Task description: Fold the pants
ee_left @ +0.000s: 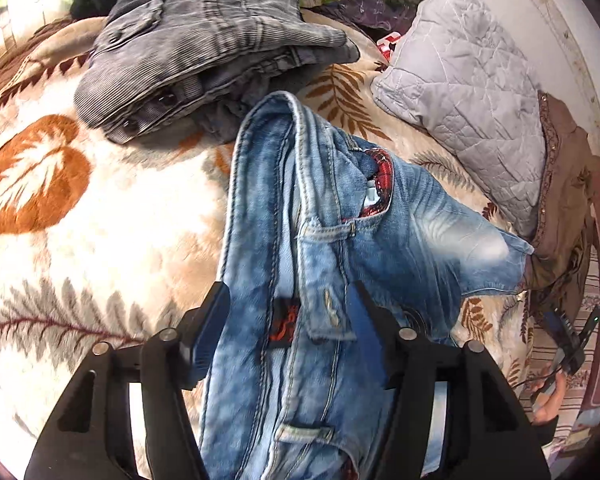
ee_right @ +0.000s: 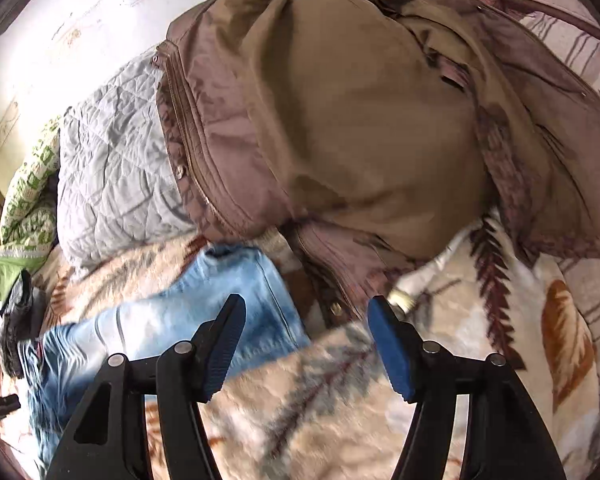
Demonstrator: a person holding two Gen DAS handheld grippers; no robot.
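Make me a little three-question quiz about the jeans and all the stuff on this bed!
1. True or false: the left gripper has the blue jeans between its fingers.
2. What is the right gripper holding? A) the brown jacket B) nothing C) the grey quilted pillow
3. Fill in: the pants already folded on the leaf-patterned blanket, beyond the jeans, are grey ____.

Key:
1. True; the denim passes between its fingers.
2. B; its jaws stand apart above the blanket, with nothing between them.
3. Corduroy; they lie folded beyond the jeans.
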